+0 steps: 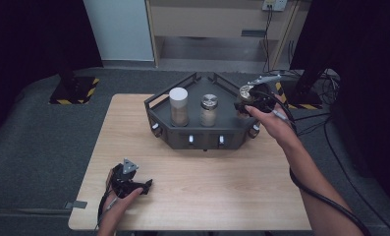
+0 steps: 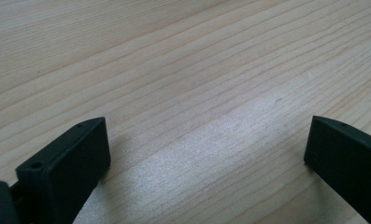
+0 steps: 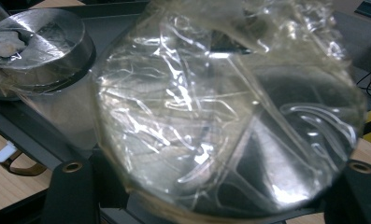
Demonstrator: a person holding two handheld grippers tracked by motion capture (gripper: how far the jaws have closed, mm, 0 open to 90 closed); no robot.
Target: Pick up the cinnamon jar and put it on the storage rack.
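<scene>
- The wooden table [image 1: 192, 196] has a pale, straight grain. On it stands a dark metal tray [image 1: 169, 129], angular in shape, with a low rail around it.
- In the tray a white-capped cylinder [image 1: 179, 105] stands upright at the left, and a metal-lidded jar [image 1: 209, 109] stands just beside it, between that cylinder and the right gripper.
- The right gripper [image 1: 245, 98] is at the right corner of the tray. Its jaws are closed on a round metal lid [image 3: 230, 121], which is shiny and covered with crinkled clear tape.
- The left gripper [image 2: 206, 144] rests on the bare table near the front edge, well apart from the tray. Its jaws stand wide, with nothing between them.
</scene>
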